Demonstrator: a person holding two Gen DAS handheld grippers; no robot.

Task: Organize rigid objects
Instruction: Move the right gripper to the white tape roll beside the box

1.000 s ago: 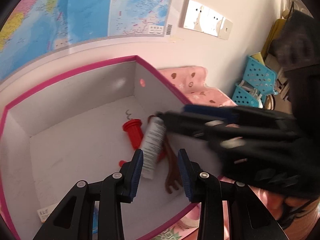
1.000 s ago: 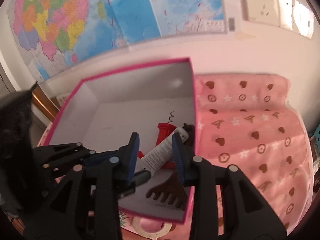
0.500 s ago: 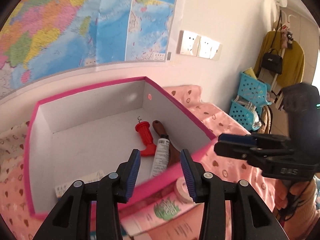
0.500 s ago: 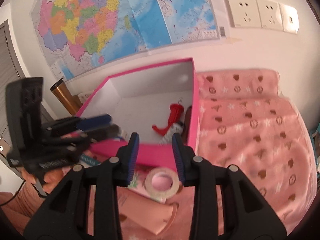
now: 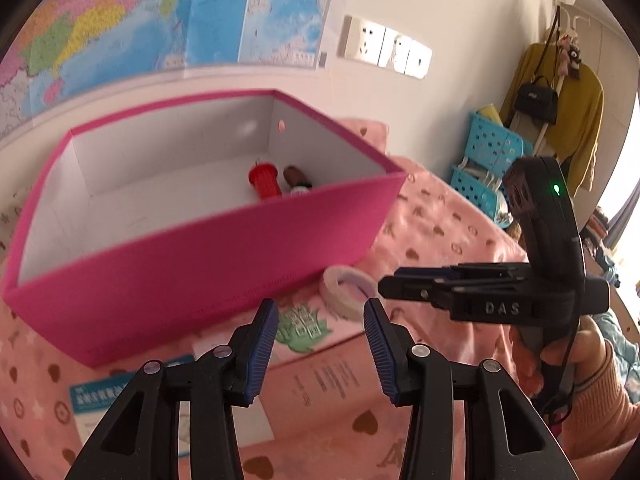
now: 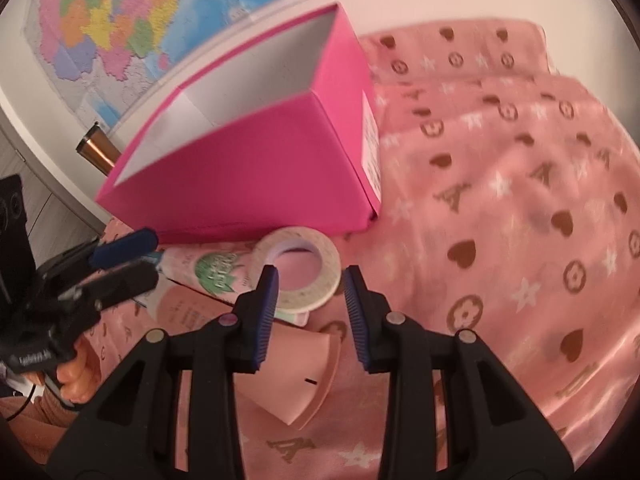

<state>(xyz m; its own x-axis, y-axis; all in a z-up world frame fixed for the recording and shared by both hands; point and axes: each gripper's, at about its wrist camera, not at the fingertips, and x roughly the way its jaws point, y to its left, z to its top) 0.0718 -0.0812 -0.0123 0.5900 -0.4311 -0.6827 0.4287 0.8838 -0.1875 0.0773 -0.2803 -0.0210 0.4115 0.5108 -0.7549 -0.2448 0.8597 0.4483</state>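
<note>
Two grippers hang above a pink cloth (image 6: 520, 184) printed with hearts and stars. Beyond both sets of fingers stands the pink box (image 5: 200, 264), open at the top, its near wall facing the cameras. Inside it, at the far right corner as the left wrist view shows it, lie a red corkscrew (image 5: 264, 182) and a brown handle (image 5: 295, 175), side by side; the rest of its floor is hidden by the near wall. Below the fingers of both grippers lie flat pink cartons: one with a green leaf print (image 6: 212, 272) just in front of the box, and a plain salmon one (image 6: 296, 376) nearer the cameras.

Left gripper (image 5: 320, 344): its fingers stand apart with nothing between them, above the leaf-print carton. Right gripper (image 6: 308, 312): its fingers are likewise spread and hold nothing.

Just ahead of the right fingers (image 6: 267, 304), and slightly left of their gap, a roll of tape (image 6: 298, 276) lies flat on the cartons, near the box's corner. From the left wrist, the same roll sits ahead and right of the left fingers (image 5: 262, 352), beside the tip of the right gripper.
</note>
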